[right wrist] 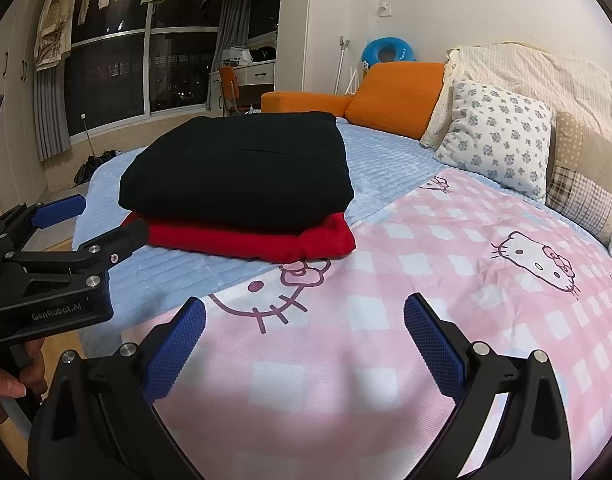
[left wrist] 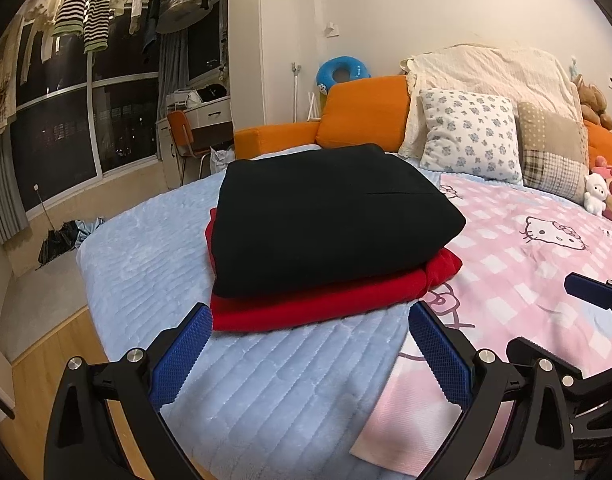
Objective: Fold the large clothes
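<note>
Black garment [left wrist: 329, 216]: folded into a thick rectangular bundle, lying squarely on top of a folded red garment [left wrist: 317, 308]. I use this stack as the reference. The stack rests on the bed [left wrist: 146, 240], on a pale blue quilted blanket [left wrist: 266, 380]. A pink checked cartoon-print sheet [right wrist: 445, 280] covers the bed to the right of the stack. Pillows [right wrist: 497, 136] and an orange headboard cushion [right wrist: 393, 96] lie beyond the stack.

Left gripper [left wrist: 307, 326]: I hold it just short of the stack's near edge, apart from the cloth. Its jaws stand wide apart and grip nothing. Right gripper [right wrist: 304, 316]: I hold it to the right of the stack, above the pink sheet. Its jaws are likewise spread and empty.

Assessment: both garments appear already folded and stacked, so this part of the task looks largely complete. I see no unfolded garment near the stack.

Handling, as I judge it:
- The black bundle looks soft, thick and moderately heavy, like a knit or fleece. It will sag if lifted from one point.
- The surface looks matte, so slipping between the textured blue pads [left wrist: 182, 356] is unlikely.
- The folds are loose layers. Pinching only the top layer would unfold the bundle.
- The best hold is at the two near corners, one gripper each, taking all layers at the folded edge.
- To move both garments together, the jaws should reach under the red garment's near edge.
</note>
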Action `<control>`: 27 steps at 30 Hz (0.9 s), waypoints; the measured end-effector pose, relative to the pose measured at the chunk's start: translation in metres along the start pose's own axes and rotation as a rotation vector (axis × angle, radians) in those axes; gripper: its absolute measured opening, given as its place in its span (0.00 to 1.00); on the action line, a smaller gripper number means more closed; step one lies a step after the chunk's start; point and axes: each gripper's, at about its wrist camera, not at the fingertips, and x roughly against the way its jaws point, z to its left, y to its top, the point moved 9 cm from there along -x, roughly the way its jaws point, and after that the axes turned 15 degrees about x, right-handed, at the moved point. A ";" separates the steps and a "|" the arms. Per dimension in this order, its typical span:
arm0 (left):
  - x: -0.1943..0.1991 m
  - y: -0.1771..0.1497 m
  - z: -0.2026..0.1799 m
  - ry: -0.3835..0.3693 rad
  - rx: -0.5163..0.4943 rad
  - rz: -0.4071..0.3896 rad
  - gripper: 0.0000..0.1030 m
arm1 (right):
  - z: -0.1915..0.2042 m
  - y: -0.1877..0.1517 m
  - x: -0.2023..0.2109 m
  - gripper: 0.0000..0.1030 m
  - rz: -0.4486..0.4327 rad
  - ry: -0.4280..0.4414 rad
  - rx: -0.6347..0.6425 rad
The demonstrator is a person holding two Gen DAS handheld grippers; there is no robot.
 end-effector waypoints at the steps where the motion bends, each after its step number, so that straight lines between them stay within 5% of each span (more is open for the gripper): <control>1: 0.000 0.000 0.001 0.000 -0.001 0.000 0.97 | 0.000 0.000 0.000 0.95 -0.001 -0.001 0.000; 27: 0.000 -0.004 0.004 0.013 0.004 0.001 0.97 | -0.008 -0.003 0.002 0.95 0.002 0.005 -0.002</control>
